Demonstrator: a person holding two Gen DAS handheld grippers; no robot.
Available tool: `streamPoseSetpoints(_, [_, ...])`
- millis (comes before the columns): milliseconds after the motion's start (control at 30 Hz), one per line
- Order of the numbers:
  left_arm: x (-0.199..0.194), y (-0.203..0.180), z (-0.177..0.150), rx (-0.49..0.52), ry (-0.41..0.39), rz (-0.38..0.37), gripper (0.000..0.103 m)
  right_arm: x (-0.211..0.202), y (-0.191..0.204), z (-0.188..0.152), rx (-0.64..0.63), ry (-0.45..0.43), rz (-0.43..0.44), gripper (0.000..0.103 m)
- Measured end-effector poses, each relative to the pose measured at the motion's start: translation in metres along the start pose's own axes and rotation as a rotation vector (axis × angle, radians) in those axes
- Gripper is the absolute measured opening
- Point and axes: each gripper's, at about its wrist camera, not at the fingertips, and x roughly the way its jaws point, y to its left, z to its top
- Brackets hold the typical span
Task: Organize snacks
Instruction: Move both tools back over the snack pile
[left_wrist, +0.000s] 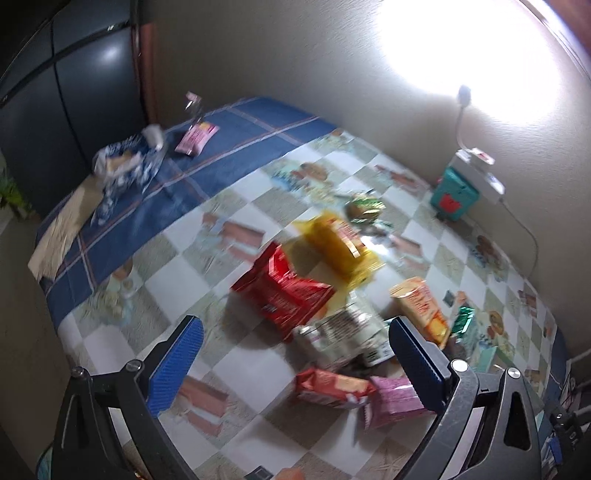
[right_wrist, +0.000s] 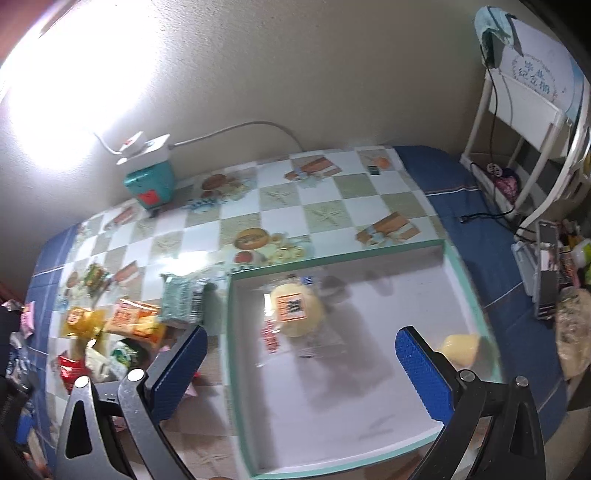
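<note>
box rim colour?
Teal-green rim, white inside; clearest in the right wrist view.

Free room and what blocks it

The white tray floor is mostly bare; a yellow bun lies at 11 o'clock. At 9 o'clock the snack pile crowds the checkered table; toward 12 o'clock the table is open.

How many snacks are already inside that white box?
2: a round yellow bun toward the white box's far-left corner, and a yellow packet by the right wall, partly hidden behind the right tongs.
</note>
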Motion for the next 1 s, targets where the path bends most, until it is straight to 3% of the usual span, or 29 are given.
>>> streamPoseSetpoints(300, [0.006, 0.016, 0.001, -0.021, 0.022, 0.007, 0.101, -0.008, 0.038, -0.016, -0.023, -0.033, 0.187, 0.103])
streamPoseSetpoints(667, [0.02, 0.044, 0.011, -0.066, 0.086, 0.035, 0.1, 0.005, 0.073, -0.033, -0.079, 0.014, 0.237, 0.103])
streamPoseSetpoints(833, [0.033, 0.053, 0.01, -0.084, 0.159, 0.039, 0.1, 0.02, 0.089, -0.041, -0.083, 0.078, 0.238, 0.103])
streamPoseSetpoints(1000, [0.049, 0.053, 0.003, -0.107, 0.252, -0.009, 0.1, 0.041, 0.105, -0.052, -0.144, 0.16, 0.189, 0.103])
